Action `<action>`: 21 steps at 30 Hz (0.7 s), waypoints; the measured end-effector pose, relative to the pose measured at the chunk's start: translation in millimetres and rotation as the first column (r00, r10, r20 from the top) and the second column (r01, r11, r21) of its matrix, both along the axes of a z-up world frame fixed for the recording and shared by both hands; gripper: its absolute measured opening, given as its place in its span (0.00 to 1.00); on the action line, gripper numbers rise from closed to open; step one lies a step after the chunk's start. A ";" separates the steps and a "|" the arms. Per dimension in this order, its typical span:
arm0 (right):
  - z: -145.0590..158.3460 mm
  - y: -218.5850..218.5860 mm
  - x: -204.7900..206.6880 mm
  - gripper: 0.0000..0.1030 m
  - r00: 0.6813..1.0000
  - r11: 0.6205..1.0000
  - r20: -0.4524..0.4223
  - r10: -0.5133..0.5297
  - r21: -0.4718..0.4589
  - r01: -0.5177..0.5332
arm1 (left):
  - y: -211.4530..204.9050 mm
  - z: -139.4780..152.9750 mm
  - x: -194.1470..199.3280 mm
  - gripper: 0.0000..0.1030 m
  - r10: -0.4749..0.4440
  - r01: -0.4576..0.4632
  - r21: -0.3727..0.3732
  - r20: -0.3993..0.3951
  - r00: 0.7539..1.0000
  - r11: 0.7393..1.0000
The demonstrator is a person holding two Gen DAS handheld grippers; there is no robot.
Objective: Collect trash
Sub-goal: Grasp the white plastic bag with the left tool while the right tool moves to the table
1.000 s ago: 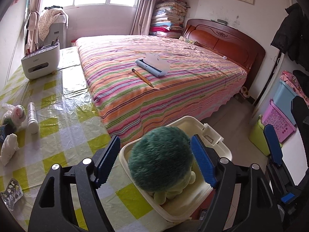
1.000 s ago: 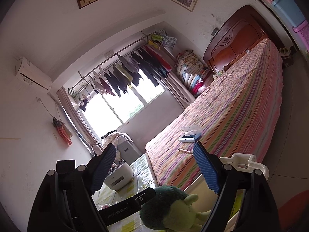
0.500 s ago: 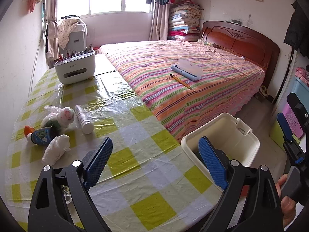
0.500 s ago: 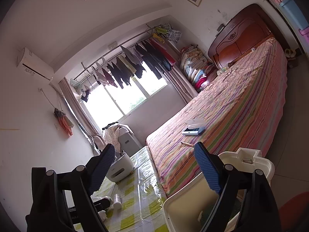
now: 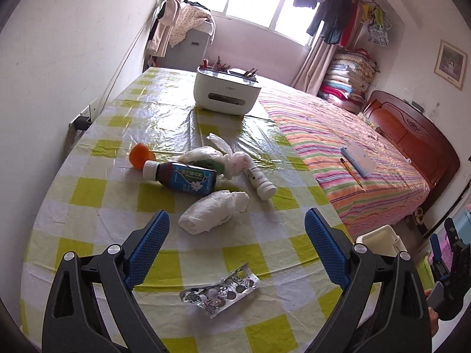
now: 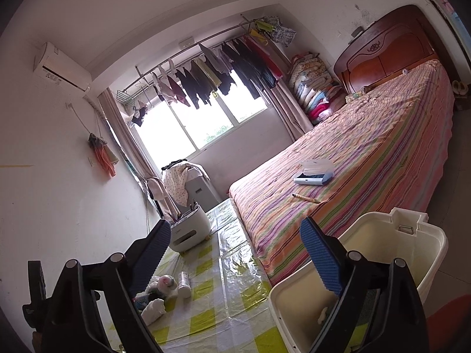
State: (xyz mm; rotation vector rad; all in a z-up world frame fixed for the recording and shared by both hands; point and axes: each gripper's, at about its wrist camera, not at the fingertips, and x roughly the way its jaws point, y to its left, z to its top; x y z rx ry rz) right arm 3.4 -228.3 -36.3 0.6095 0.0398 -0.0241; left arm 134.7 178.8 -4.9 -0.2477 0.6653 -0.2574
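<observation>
Jaws on my left gripper [image 5: 237,248] stand spread wide and have just been opening, with nothing between the ribbed blue pads. Below them lies the worktop [image 5: 97,188], covered in glossy plastic cloth checked yellow-green and white. At 6 o'clock from the gap sits a crinkled silver foil blister pack [image 5: 220,292]; at 12 o'clock, a crumpled white tissue wad [image 5: 213,211]. Beyond it lie a dark medicine bottle with a blue label and white cap [image 5: 182,174], an orange round cap [image 5: 140,156], a knotted white plastic bag [image 5: 219,158] and a slim white tube bottle [image 5: 260,181].

My right gripper [image 6: 235,242] is likewise released, its jaws just opening, holding nothing. At its 4 o'clock stands the cream hard-plastic rectangular bin [image 6: 435,244], beside the worktop edge. A striped bed [image 6: 368,153] fills the 2 o'clock side.
</observation>
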 end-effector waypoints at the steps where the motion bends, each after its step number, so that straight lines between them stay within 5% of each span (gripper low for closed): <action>1: -0.6 2.5 3.4 0.84 1.000 1.000 -0.009 0.010 0.002 -0.010 | 10.9 -5.0 1.1 0.89 0.012 -0.012 -0.029 -0.023 1.000 1.000; 5: -0.3 16.9 12.8 0.84 0.999 0.999 -0.030 0.036 -0.010 -0.037 | 38.1 -23.7 4.1 0.89 0.025 -0.034 -0.085 -0.108 0.994 0.996; 8: 1.4 29.6 18.0 0.84 0.997 0.997 -0.039 0.064 -0.042 -0.066 | 38.3 -31.3 1.0 0.89 -0.057 0.044 -0.087 -0.150 0.987 0.995; 14: 2.3 52.2 25.5 0.84 0.993 0.988 -0.061 0.106 -0.110 -0.112 | 21.5 -38.6 -13.9 0.89 -0.069 0.082 0.113 -0.110 0.992 0.990; 21: 1.1 80.2 38.3 0.84 0.977 0.964 -0.112 0.181 -0.174 -0.199 | 11.4 -35.3 22.0 0.89 -0.092 0.107 0.156 -0.102 0.991 0.982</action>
